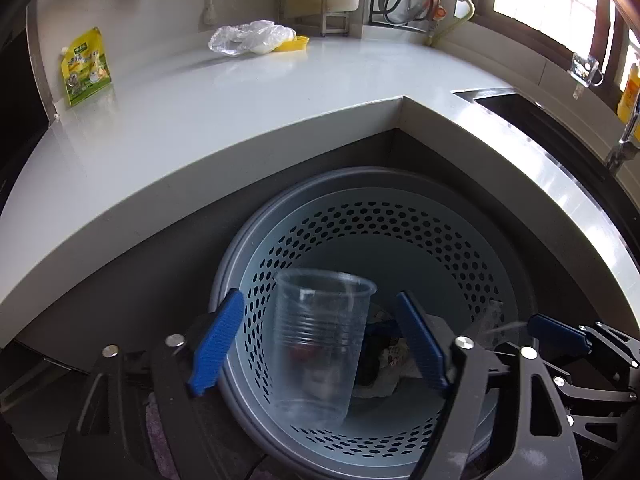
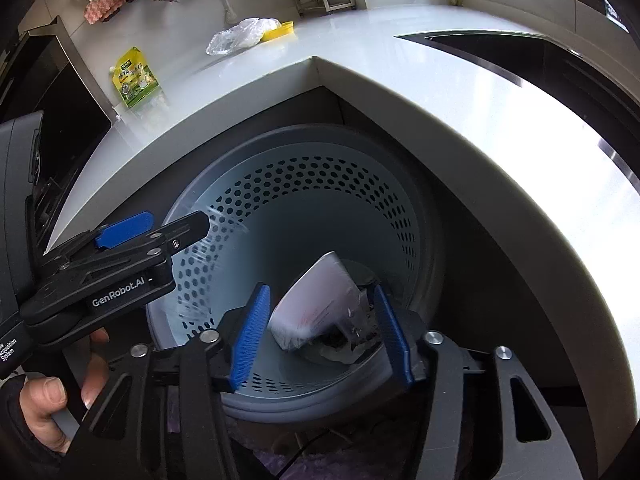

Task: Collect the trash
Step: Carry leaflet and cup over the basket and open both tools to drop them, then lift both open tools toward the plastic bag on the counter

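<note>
Left wrist: white kitchen counter [image 1: 248, 92]

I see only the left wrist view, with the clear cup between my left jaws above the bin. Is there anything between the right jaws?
Observer: Yes, a white cup sits tilted between the jaws of the right gripper, over the bin.
Operator: Do the jaws press on it?
Observer: No. A gap shows beside it and the jaws stand open.
Operator: What holds my left gripper?
Observer: A hand grips the handle below the left gripper.
</note>
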The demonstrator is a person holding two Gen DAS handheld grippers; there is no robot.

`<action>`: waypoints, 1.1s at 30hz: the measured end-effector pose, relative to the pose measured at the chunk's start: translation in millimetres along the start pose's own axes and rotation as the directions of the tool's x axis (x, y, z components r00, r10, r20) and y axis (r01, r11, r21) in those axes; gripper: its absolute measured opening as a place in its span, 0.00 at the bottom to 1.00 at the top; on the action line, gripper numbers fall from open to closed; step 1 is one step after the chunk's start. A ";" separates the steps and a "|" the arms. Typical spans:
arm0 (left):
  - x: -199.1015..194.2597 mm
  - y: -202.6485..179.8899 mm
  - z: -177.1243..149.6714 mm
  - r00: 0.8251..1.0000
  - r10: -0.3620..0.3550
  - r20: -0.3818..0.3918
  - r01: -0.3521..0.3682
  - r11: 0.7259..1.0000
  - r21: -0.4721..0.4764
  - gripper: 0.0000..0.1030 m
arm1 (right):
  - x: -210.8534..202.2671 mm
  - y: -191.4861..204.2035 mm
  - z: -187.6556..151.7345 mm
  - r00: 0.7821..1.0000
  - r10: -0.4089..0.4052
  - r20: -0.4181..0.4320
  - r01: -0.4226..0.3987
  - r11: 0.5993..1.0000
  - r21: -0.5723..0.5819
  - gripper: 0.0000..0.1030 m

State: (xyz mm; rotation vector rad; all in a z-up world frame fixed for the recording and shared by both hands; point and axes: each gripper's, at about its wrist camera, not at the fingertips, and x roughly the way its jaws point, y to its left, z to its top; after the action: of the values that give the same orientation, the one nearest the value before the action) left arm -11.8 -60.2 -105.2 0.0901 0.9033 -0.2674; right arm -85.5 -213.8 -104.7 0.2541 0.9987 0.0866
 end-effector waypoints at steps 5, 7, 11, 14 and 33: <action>0.8 0.8 -0.5 1.000 0.004 -0.005 -0.004 1.000 -0.002 0.84 | -4.6 -4.6 -0.1 1.000 -0.001 0.019 0.001 1.000 0.017 0.57; 1.0 1.3 -1.3 1.000 -0.001 -0.008 0.001 1.000 -0.004 0.84 | -4.6 -5.0 -0.3 1.000 -0.002 0.019 0.002 1.000 0.021 0.57; -0.3 0.6 -1.4 1.000 0.005 0.000 -0.005 1.000 0.003 0.84 | -4.2 -5.7 0.3 1.000 0.001 0.017 -0.001 1.000 0.026 0.57; -2.2 0.2 -1.5 1.000 0.006 0.007 -0.006 1.000 0.006 0.84 | -4.6 -4.3 0.7 1.000 0.003 0.017 -0.003 1.000 0.021 0.57; -41.9 16.9 37.9 0.991 0.001 0.137 0.001 1.000 -0.016 0.91 | -31.2 1.8 45.3 0.989 0.029 0.144 -0.026 0.999 -0.024 0.64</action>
State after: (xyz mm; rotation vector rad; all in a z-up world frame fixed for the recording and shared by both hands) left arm -3.0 -43.0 -49.4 0.0564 0.7685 -0.2629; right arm -64.3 -225.7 -55.4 0.2501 0.8499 0.1033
